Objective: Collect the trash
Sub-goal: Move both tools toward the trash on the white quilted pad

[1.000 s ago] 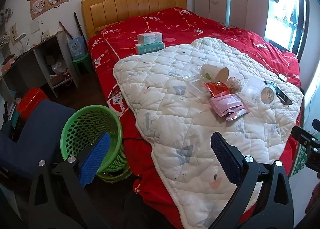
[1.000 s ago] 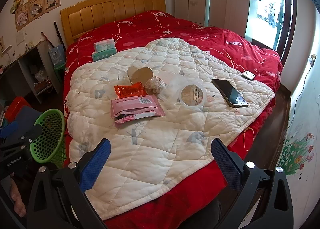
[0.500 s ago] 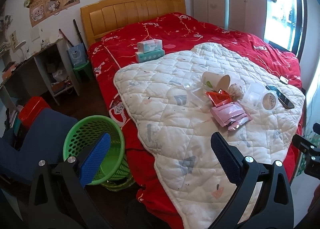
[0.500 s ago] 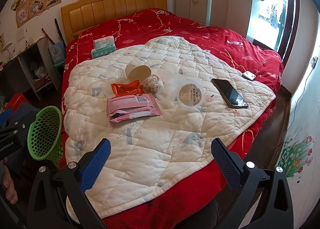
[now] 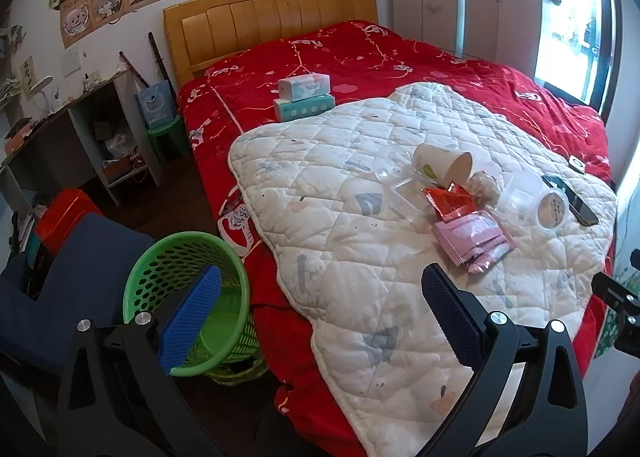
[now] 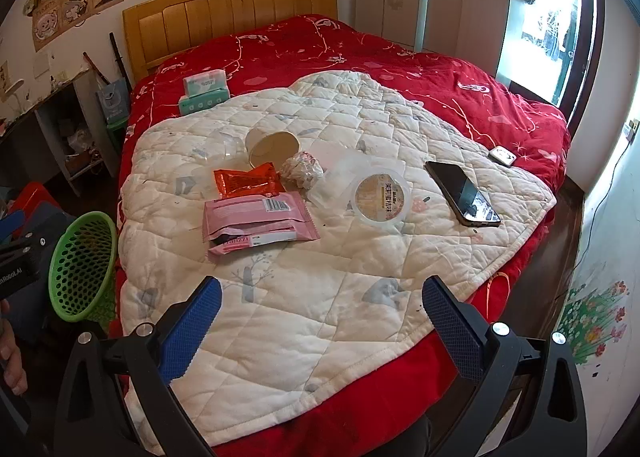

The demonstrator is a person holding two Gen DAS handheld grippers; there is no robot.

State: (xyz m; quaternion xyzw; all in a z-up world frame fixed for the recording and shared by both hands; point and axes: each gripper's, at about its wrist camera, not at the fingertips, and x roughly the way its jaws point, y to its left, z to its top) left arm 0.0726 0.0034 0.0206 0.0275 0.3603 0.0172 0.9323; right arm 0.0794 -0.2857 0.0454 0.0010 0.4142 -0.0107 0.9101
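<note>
Trash sits on my bed's white quilt [image 6: 320, 317]: pink wrapper [image 6: 256, 217] reading "Franzzi", tipped paper cup [image 6: 272, 145]. Green basket [image 5: 188, 297] looks empty. My left tool [image 5: 320, 317] and right tool [image 6: 320, 321] gape wide, holding nothing.

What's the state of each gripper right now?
Left gripper: open, holding nothing, above the green mesh basket.
Right gripper: open, holding nothing, above the white quilted blanket.

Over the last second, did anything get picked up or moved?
Nothing was picked up. Both views drifted slightly as the grippers shifted. The left hand-held gripper and right hand-held gripper stayed open and empty; the wrappers, paper cup and green basket stayed put.
</note>
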